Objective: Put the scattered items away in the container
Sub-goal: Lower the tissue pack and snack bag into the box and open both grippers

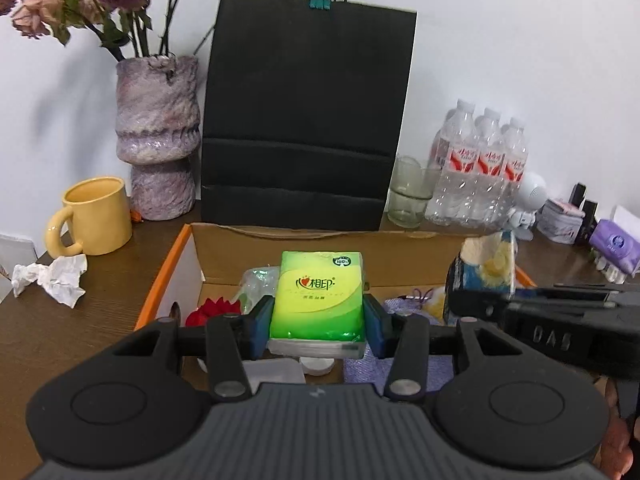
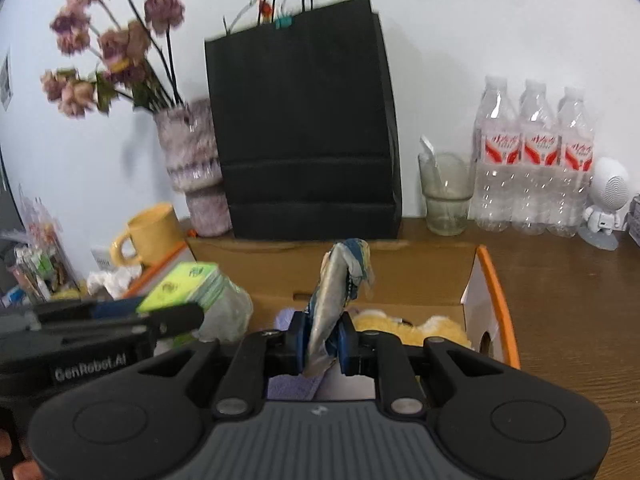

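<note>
Presently, a green tissue pack (image 1: 318, 296) is clamped between the jaws of the left gripper (image 1: 318, 322), held above the open cardboard box (image 1: 320, 248) at centre frame. The pack's long axis runs away from the camera, toward the black paper bag (image 1: 308, 120) behind the box; its printed face is turned up. In the right wrist view, a crumpled snack wrapper (image 2: 340, 292) is pinched by the nearly closed jaws of the right gripper (image 2: 324, 346); its long axis stands roughly upright, its twisted top tipped slightly to the right, over the box interior.

For a clean drop, each item should probably be lowered past the box rim before the jaws are parted, with the pack kept flat so that it settles on the things already inside. The two grippers are close together, so the releases are best staggered. A crumpled tissue (image 1: 52, 280) is left on the counter (image 1: 80, 328) at lower left, beside the yellow mug (image 1: 96, 216).
</note>
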{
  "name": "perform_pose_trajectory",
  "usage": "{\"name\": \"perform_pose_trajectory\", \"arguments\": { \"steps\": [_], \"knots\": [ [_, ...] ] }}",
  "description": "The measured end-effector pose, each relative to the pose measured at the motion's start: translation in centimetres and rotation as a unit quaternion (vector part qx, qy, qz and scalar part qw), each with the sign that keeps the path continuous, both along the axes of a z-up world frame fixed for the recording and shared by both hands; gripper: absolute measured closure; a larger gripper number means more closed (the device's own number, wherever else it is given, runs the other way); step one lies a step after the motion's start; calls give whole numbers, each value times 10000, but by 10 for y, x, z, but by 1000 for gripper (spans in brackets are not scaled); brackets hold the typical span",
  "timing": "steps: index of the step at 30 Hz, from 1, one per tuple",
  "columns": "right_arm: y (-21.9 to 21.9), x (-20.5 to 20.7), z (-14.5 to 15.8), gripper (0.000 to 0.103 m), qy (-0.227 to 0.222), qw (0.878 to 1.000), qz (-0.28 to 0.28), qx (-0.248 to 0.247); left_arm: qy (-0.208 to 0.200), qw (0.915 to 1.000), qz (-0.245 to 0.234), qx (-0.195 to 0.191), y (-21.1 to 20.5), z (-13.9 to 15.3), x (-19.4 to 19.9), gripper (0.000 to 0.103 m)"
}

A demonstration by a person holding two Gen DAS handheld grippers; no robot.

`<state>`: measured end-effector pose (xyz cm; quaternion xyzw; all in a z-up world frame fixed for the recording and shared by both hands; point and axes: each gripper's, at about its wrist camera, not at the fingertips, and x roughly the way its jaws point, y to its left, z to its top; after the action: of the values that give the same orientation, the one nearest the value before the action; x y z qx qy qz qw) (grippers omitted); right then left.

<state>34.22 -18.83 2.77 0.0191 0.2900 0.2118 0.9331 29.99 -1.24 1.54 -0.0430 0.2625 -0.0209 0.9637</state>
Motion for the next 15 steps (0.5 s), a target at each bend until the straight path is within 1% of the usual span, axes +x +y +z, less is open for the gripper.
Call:
{"name": "perform_pose_trajectory", "arguments": {
  "steps": [2,4,5,6,7,8,9,10,11,12,13,15],
  "knots": [
    [2,4,-8,84,127,9999,34,-79,73,10000,-4,59,-1,-4,5,55],
    [2,5,-11,82,153,9998,-15,-116,104,9999,4,113,-1,-7,7,55],
    [1,4,-11,69,142,9998,-24,-127,104,9999,9,131,-1,-7,6,52],
    [1,3,-10,47,122,9998,-38,-146,93,9999,17,133,0,-7,5,48],
    [1,1,-9,34,90,9998,-70,-173,67,9999,51,143,1,-5,3,39],
    [1,-1,-7,25,18,9997,-120,-204,16,9997,148,203,1,-4,0,30],
    [0,-4,-5,23,-71,9995,-141,-257,-46,9994,211,276,3,-1,-3,26],
    [-1,-7,-3,21,-133,9995,-120,-271,-114,9989,286,345,4,1,-6,17],
    [-3,-8,0,16,-171,9995,-112,-232,-170,9984,372,379,5,4,-9,8],
    [-4,-10,3,11,-200,9996,-115,-184,-222,9979,468,392,7,7,-12,5],
    [-6,-11,5,9,-234,9996,-114,-140,-292,9973,552,389,9,10,-15,0],
    [-8,-14,9,6,-281,9994,-166,-152,-387,9969,603,335,12,16,-20,0]
  ]
}}
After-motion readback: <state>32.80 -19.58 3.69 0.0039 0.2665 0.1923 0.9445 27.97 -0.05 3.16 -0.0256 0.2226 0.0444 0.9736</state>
